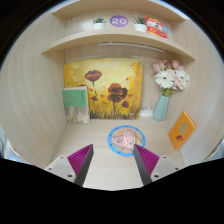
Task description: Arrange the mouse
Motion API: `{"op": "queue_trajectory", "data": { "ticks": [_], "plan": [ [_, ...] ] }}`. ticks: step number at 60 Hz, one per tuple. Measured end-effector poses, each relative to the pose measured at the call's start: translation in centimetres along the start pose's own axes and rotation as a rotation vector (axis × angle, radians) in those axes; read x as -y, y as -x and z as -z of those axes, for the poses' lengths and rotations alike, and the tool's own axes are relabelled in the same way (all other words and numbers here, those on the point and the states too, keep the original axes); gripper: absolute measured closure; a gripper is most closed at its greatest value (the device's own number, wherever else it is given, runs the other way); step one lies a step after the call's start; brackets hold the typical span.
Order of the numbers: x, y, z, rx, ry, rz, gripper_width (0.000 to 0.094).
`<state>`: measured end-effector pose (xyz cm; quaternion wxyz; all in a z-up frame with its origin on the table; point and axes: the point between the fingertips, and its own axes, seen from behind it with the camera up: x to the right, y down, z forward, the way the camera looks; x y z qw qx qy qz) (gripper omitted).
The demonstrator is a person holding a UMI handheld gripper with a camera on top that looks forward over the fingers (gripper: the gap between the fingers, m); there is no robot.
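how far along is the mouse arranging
Nothing looks done yet: no mouse is visible anywhere. In hand: nothing, the gripper has its jaws open and empty, over the desk, just short of a round mat. Beyond it stand a flower painting and a vase. Left: finding, gripping and placing the mouse, perhaps on that mat.

The small pale object on the round blue patterned mat is too small and blurred to identify. The round purple sign's number is barely legible. The tool's finger bases are cut off below.
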<state>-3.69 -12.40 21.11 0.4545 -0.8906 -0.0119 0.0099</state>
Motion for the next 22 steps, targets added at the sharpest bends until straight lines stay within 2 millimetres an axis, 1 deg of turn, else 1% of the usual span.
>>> {"op": "queue_trajectory", "data": {
  "ticks": [8, 17, 22],
  "plan": [
    [-0.3, 0.8, 0.9, 0.010, -0.006, 0.011, 0.0119],
    [0.3, 1.1, 1.5, 0.024, -0.029, 0.018, 0.0119],
    [0.3, 1.0, 1.5, 0.020, -0.025, 0.016, 0.0118]
  ]
}}
